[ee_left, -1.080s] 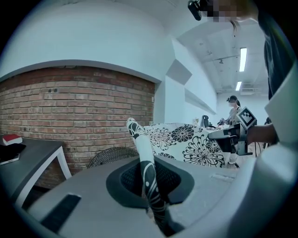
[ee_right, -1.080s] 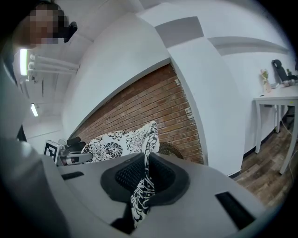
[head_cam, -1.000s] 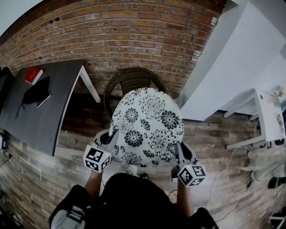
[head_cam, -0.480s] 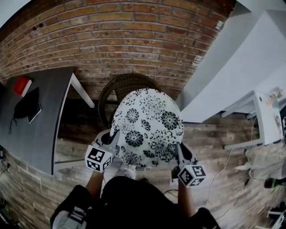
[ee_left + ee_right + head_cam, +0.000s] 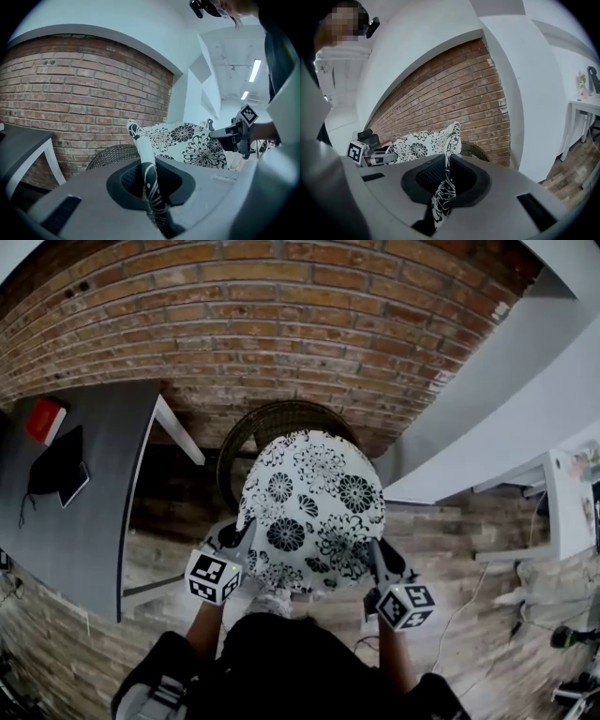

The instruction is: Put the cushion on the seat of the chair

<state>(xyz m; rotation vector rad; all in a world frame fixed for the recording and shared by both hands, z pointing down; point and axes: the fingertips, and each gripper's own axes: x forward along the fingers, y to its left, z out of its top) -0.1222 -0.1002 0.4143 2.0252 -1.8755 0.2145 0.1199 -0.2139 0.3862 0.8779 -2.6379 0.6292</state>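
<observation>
While the left gripper (image 5: pixel 244 538) and right gripper (image 5: pixel 377 557) each clamp an edge of the cushion (image 5: pixel 314 507), it hangs on the near side of the wicker chair (image 5: pixel 281 416) (seat hidden beneath it). Carry it farther, level, then lower it before releasing.

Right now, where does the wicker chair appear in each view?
Head view: centre, wicker chair mostly hidden behind the floral cushion.
Left gripper view: lower left of centre.
Right gripper view: just right of centre.
Shared landmark: the brick wall behind it.
</observation>
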